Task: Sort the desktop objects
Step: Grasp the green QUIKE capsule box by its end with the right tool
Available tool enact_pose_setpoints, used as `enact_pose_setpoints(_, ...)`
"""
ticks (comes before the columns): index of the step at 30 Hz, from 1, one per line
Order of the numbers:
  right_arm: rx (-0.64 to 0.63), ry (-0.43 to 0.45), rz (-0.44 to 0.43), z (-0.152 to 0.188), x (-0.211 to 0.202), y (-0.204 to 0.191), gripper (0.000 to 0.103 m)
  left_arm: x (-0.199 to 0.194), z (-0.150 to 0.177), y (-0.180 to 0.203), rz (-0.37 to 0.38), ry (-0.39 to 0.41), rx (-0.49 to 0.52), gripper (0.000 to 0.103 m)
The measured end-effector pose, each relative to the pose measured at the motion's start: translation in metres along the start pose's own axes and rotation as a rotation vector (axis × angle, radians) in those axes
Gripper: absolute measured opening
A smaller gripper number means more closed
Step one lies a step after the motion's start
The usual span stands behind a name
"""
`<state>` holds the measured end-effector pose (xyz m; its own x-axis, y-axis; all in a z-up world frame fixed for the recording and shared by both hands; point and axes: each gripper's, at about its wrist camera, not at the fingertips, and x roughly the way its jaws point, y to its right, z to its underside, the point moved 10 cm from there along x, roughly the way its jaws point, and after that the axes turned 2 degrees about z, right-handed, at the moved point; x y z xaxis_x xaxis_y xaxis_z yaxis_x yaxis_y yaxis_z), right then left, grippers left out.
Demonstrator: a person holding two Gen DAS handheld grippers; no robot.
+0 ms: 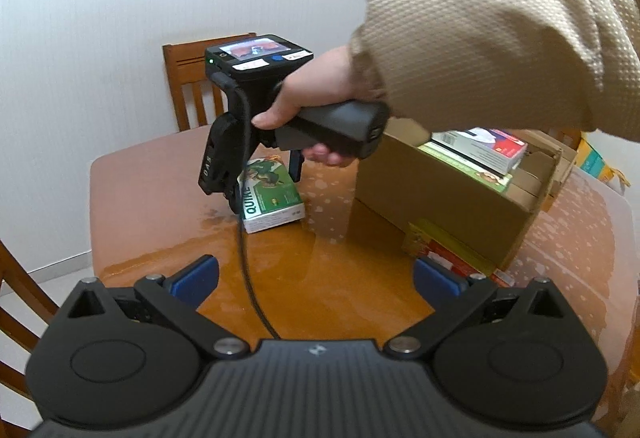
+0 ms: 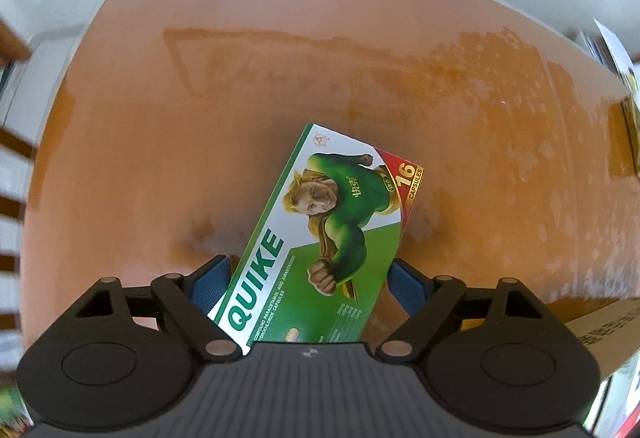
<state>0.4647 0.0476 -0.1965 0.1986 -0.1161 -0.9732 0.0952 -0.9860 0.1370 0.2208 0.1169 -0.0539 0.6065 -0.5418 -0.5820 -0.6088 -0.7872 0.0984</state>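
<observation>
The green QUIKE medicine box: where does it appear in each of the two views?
Left wrist view: QUIKE box left of centre, flat on the table under the right claw.
Right wrist view: box low centre, between that claw's blue pads.
Shared landmark: orange table.

QUIKE medicine box: 1 | cardboard box: 1 | boxes stacked in it: at least 2 | wooden chairs: 2 | hand-held grippers: 2
</observation>
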Motion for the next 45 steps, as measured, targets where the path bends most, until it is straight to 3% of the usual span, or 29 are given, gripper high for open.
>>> enact_pose_setpoints(6, -0.025, -0.019, -0.04, 0.016, 0.002, 0.017, 0.089, 0.004, -0.001, 0.008, 0.017, -0.004, 0.017, 0.103)
enact_pose_setpoints(22, 0.308, 0.049, -0.05, 0.022, -0.002, 0.036, 0.094, 0.007, -0.001, 0.014, 0.029, -0.009, 0.017, 0.103)
enact_pose_setpoints(29, 0.416, 0.043, -0.086, 0.026, 0.006, 0.038, 0.083, 0.013, 0.003, 0.017, 0.033, -0.017, 0.019, 0.103)
enact_pose_setpoints(30, 0.399, 0.057, -0.071, 0.026, 0.005, 0.038, 0.079, 0.013, 0.003, 0.017, 0.034, -0.018, 0.017, 0.103)
enact_pose_setpoints(35, 0.254, 0.103, -0.049, 0.025, 0.0, 0.026, 0.078, 0.012, 0.005, 0.016, 0.028, -0.026, 0.014, 0.103)
enact_pose_setpoints(45, 0.19, 0.133, -0.161, 0.027, -0.018, 0.028, 0.078, 0.005, -0.003, 0.016, -0.018, 0.002, -0.057, 0.103)
